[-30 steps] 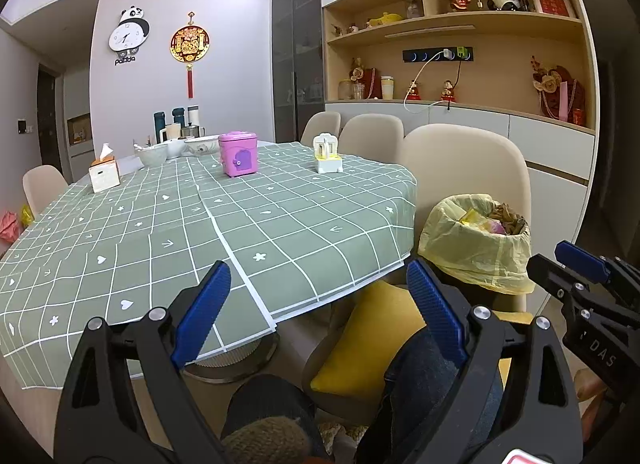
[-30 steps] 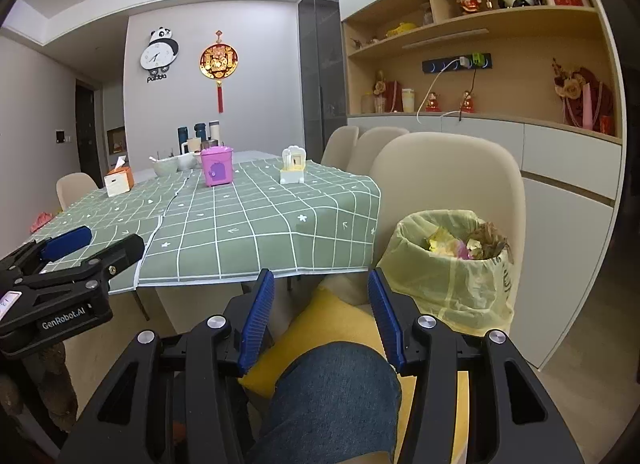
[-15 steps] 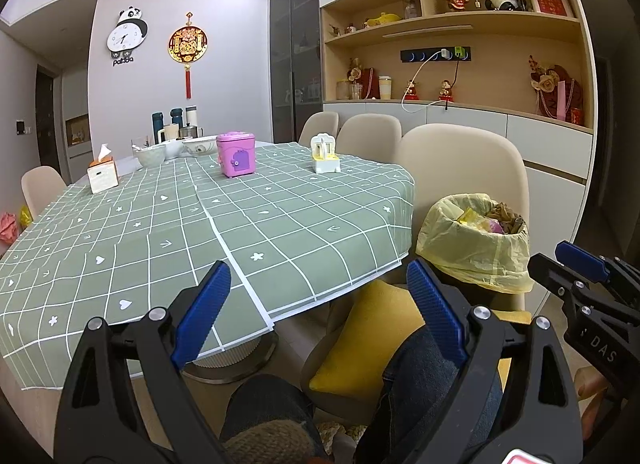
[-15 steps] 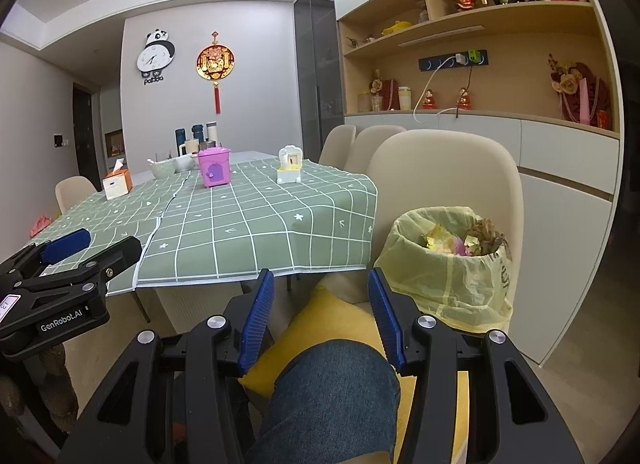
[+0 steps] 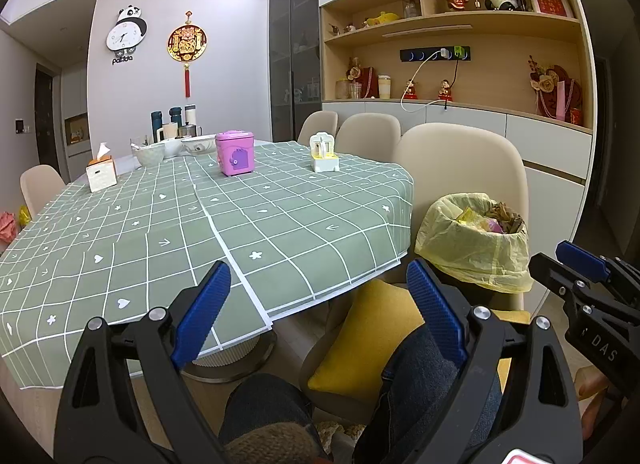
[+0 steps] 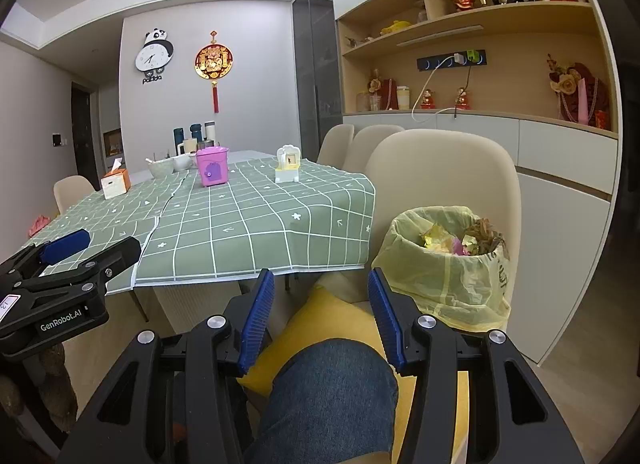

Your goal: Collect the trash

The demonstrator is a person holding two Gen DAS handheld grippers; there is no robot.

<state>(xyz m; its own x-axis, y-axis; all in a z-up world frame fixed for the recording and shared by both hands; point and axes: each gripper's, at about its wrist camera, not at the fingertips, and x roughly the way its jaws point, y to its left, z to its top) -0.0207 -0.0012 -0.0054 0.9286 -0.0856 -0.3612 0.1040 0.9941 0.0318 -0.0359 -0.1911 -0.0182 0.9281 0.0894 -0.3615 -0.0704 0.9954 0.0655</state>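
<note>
Beside the table (image 5: pixel 280 224), on a beige chair (image 6: pixel 448 168), a bin (image 6: pixel 448 264) lined with a yellow bag was seen, with trash (image 6: pixel 464 242) heaped inside; its lower part was cut off by the right gripper (image 6: pixel 320 312). What the trash consisted of could not be made out beyond crumpled yellow, pink and brown scraps. The right gripper's jaws were held apart with nothing between them, a denim-clad knee (image 6: pixel 332 392) and a yellow cushion (image 6: pixel 320 316) showing through the gap. The left gripper (image 5: pixel 320 304) was likewise spread wide and empty. On the green checked cloth a pink box (image 5: pixel 235 152), a small white-and-yellow object (image 5: pixel 324 152) and a tissue box (image 5: pixel 102 174) were stood well apart. The table's base was largely hidden by the cloth and grippers.
</note>
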